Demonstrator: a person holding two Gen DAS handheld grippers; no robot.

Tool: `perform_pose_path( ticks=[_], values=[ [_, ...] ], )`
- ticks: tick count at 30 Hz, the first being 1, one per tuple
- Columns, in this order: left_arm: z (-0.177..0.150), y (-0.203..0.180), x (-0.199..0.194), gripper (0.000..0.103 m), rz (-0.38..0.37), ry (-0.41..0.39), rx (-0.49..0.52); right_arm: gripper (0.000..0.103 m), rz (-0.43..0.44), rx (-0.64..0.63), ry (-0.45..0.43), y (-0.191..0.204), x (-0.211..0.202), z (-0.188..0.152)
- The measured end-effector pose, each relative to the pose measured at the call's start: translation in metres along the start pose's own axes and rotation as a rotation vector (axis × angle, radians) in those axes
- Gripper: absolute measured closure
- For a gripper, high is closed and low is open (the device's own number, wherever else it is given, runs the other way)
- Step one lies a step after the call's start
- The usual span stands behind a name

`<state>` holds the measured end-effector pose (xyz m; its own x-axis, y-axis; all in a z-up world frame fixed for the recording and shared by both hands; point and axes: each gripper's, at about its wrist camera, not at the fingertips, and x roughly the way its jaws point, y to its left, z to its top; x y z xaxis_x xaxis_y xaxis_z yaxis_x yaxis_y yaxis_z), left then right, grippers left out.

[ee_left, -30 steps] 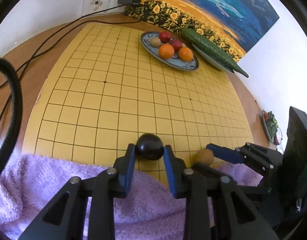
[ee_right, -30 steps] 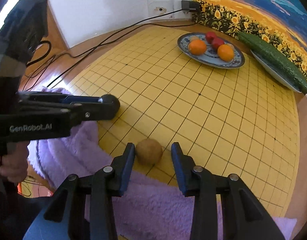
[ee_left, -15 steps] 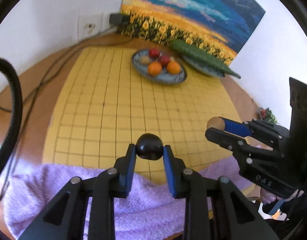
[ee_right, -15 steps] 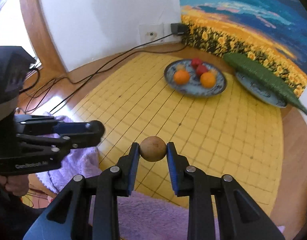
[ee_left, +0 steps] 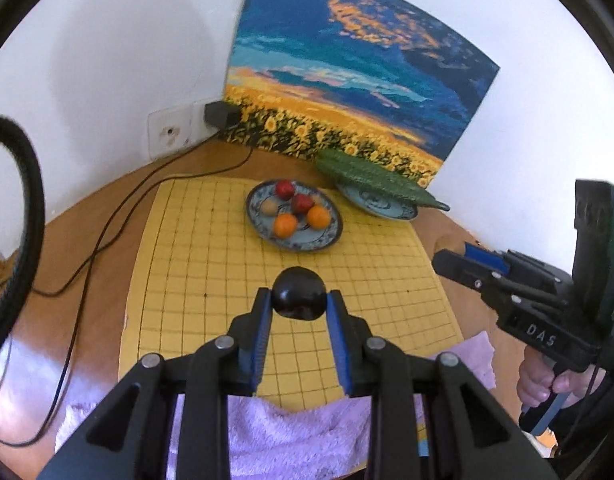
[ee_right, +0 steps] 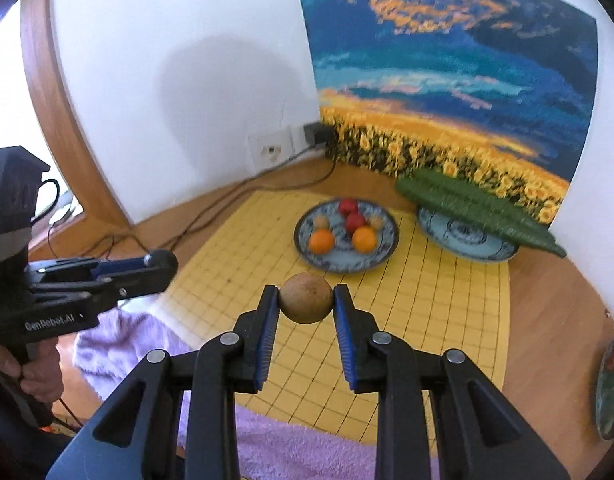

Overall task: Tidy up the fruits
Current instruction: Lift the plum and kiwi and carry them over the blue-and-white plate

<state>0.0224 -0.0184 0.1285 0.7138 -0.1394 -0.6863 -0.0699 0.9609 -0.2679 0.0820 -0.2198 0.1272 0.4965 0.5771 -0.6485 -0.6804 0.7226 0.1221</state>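
Both fruits have come up off the yellow grid board [ee_left: 291, 280] since the earlier frames: the dark round fruit [ee_left: 298, 293] and the brown round fruit [ee_right: 305, 297] sat on the board near the purple towel [ee_left: 291, 432], and now both hang in the air above it. Right hand-held gripper [ee_right: 305, 300] stood apart around the brown fruit a second ago; its jaws have just been closing and now clench it, pads pressed on both sides. Left hand-held gripper [ee_left: 298, 300] is clenched on the dark fruit, same as before.

Progress looks roughly midway. Done: both loose fruits picked and lifted. Fruit plate [ee_left: 331, 236] at the far end of the board already carries two oranges [ee_left: 285, 225], two red fruits [ee_left: 301, 203] and a couple of small brownish ones. Second plate [ee_right: 467, 246] just beside it carries only the long green cucumber [ee_right: 479, 204].

Left to do, judging by the layout: carry both held fruits across the board and set them on the fruit plate. Free room on that plate seems to be at its near rim. No other loose fruit shows on the board or the tabletop [ee_left: 87, 240]. A small dish [ee_right: 611, 384] at the right edge is too blurred to read.
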Motion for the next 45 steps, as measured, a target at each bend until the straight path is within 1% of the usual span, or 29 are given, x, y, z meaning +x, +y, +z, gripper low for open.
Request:
perform_pose_path(
  ticks=[4, 8, 13, 17, 22, 27, 32, 36, 39, 45],
  values=[
    [0.005, -0.005, 0.007, 0.075, -0.006, 0.002, 0.014, 0.074, -0.002, -0.016, -0.023, 0.001, -0.004, 0.008],
    [0.011, -0.002, 0.016, 0.075, -0.007, 0.008, 0.012, 0.074, -0.004, -0.023, -0.022, 0.000, 0.001, 0.011],
    [0.015, 0.003, 0.028, 0.075, 0.000, 0.023, 0.004, 0.074, -0.011, -0.012, 0.007, -0.005, 0.017, 0.013],
    [0.015, 0.010, 0.039, 0.074, 0.016, 0.043, -0.005, 0.074, 0.006, -0.006, 0.028, -0.007, 0.029, 0.014],
    [0.019, 0.021, 0.052, 0.074, 0.029, 0.063, -0.028, 0.074, 0.018, -0.027, 0.040, -0.005, 0.041, 0.018],
    [0.026, 0.028, 0.064, 0.074, 0.038, 0.075, -0.046, 0.074, 0.028, -0.035, 0.062, -0.010, 0.057, 0.026],
    [0.038, 0.029, 0.079, 0.074, 0.043, 0.082, -0.036, 0.074, 0.034, -0.035, 0.078, -0.018, 0.071, 0.031],
    [0.051, 0.028, 0.093, 0.074, 0.019, 0.076, -0.035, 0.074, 0.030, -0.029, 0.099, -0.026, 0.086, 0.035],
    [0.061, 0.029, 0.105, 0.074, -0.021, 0.073, -0.037, 0.074, 0.022, -0.023, 0.112, -0.033, 0.098, 0.036],
    [0.073, 0.028, 0.140, 0.074, -0.051, 0.102, -0.009, 0.074, 0.018, -0.021, 0.160, -0.045, 0.129, 0.036]
  ],
)
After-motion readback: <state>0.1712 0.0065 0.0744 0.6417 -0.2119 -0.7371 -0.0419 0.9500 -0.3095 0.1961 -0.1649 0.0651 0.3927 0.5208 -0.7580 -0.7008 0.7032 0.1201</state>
